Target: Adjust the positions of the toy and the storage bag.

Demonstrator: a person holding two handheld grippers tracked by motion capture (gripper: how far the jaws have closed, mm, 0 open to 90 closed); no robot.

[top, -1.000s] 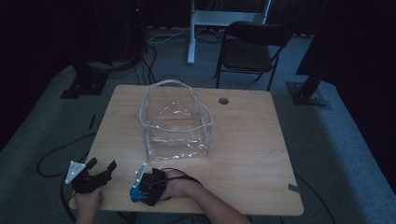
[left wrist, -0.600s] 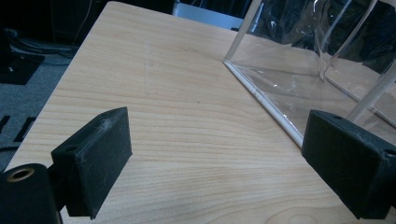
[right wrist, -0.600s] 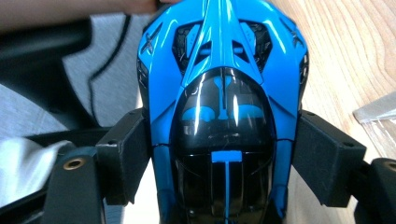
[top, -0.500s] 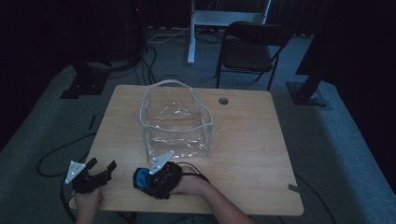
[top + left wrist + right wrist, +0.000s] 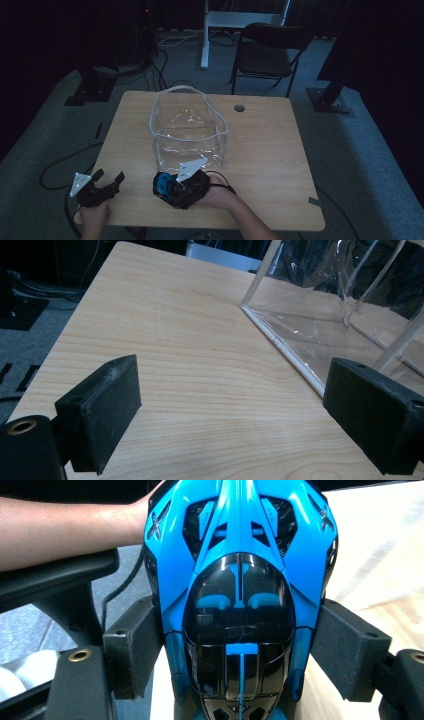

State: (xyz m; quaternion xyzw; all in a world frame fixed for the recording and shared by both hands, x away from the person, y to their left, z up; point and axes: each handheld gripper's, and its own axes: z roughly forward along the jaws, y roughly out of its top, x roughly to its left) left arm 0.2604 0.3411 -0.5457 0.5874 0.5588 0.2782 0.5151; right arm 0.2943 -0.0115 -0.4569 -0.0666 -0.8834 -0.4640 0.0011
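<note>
Right gripper view: blue toy car [image 5: 240, 605] fills the space between the two black pads [image 5: 132, 650], which press on its flanks, so the car is pinched crosswise and cannot roll out.
Car's place: in the high view the toy car [image 5: 162, 184] sits in the right gripper [image 5: 172, 189], above the near edge of the table [image 5: 280, 150], just in front of the clear bag [image 5: 187, 132].
Why held so: a grip across the body leaves the nose free; my guess is that the car is meant for the bag's open top.
Bag: stands upright with its mouth up and handle arched over it, ready to take things from above.
Left gripper [image 5: 107, 181]: jaws spread wide with nothing between them, resting low near the table's left corner, facing the bag's bottom seam [image 5: 280, 345], perhaps to steady it.
</note>
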